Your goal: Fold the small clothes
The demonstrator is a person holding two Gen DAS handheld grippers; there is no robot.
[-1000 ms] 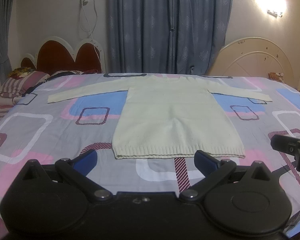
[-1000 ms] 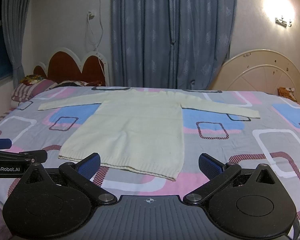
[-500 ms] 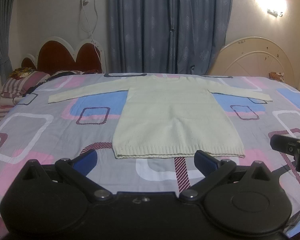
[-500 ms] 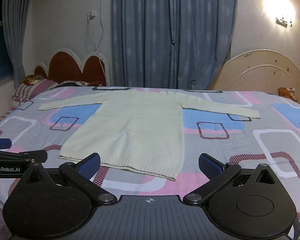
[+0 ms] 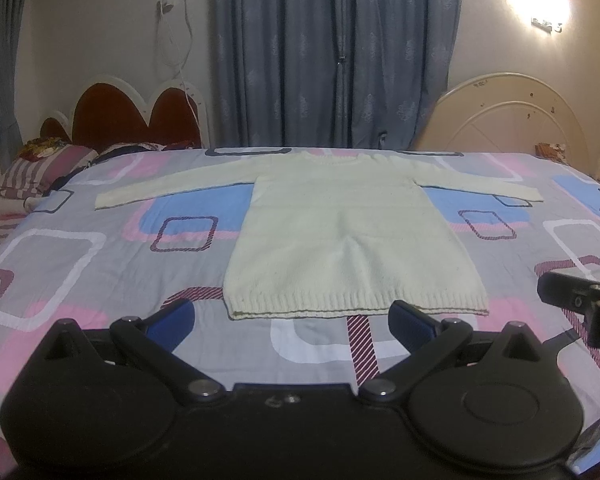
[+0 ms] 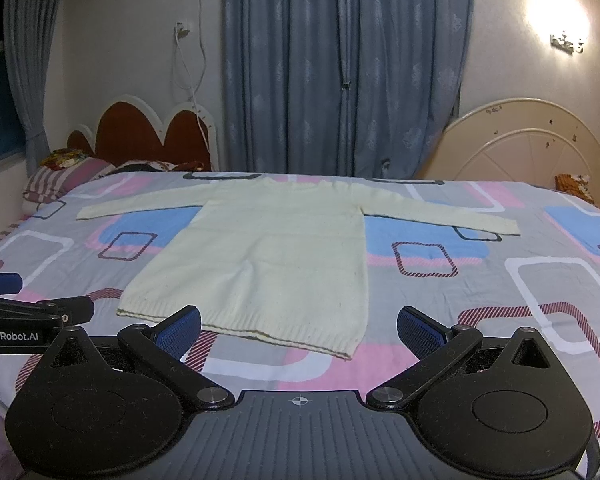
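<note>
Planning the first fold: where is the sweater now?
In both wrist views the sweater lies flat mid-bed, sleeves spread, hem just beyond both open grippers, neck toward the curtain.

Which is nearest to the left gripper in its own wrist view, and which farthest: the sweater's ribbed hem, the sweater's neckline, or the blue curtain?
From the left gripper:
1. Ribbed hem, just ahead.
2. Neckline, far side of the bed.
3. Blue curtain, behind the bed.

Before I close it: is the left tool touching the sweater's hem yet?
Apart. In the left wrist view the left tool is open, and bedsheet shows between its fingertips and the sweater.
</note>
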